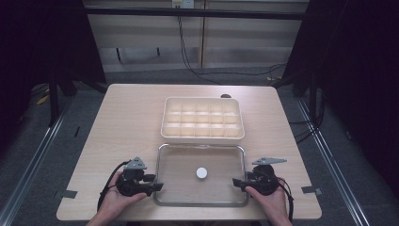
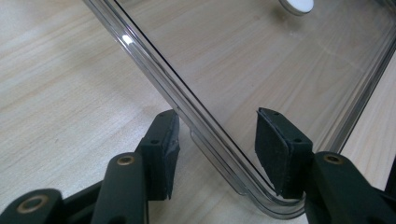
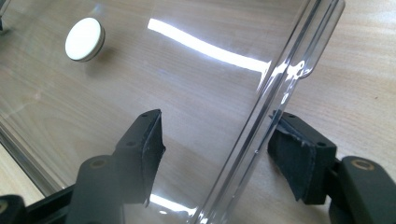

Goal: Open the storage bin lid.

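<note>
Grippers flank a clear lid (image 1: pixel 179 162) lying flat on the bench (image 1: pixel 127 117), at 6 o'clock from the cream compartment box (image 1: pixel 202 118). Left gripper (image 1: pixel 157 187) sits at the lid's 8 o'clock corner, right gripper (image 1: pixel 234 181) at its 4 o'clock edge. Both pairs of fingers stand apart, straddling the rim without clamping it. A white knob (image 1: pixel 201 173) marks the lid's middle.
</note>
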### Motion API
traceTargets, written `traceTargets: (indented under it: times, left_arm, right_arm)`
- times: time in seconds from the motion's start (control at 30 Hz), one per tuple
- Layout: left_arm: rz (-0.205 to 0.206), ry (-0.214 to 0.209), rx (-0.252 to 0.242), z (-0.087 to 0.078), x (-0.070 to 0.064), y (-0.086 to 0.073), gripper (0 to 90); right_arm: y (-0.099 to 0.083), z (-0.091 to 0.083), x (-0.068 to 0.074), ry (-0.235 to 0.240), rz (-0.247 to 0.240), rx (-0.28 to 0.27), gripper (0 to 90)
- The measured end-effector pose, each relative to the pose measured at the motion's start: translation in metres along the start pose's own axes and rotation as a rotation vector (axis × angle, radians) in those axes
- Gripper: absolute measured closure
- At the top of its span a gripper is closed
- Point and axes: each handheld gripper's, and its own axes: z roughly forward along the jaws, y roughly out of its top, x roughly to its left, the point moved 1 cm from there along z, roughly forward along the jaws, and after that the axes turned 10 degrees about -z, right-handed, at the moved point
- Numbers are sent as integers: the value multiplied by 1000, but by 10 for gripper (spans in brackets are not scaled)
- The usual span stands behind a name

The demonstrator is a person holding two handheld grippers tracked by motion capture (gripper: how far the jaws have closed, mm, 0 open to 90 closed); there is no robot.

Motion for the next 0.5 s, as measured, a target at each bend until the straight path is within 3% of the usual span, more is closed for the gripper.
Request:
traceTargets:
  times: [0.17, 0.33, 0.4, 0.47, 0.5]
  left_arm:
    - [-11, 3, 3, 2, 1, 0, 478]
    - [-31, 0, 7, 4, 1, 1, 471]
    - [-11, 40, -11, 3, 1, 1, 483]
    - [-15, -6, -30, 2, 0, 2, 472]
    - [-1, 1, -34, 0, -2, 2, 476]
  right_arm:
    - [0, 1, 0, -1, -14, -2, 340]
    - [1, 0, -3, -4, 11, -15, 335]
    - [2, -3, -4, -26, 9, -42, 348]
    - [2, -6, -6, -13, 14, -61, 344]
    - [2, -5, -7, -1, 20, -61, 343]
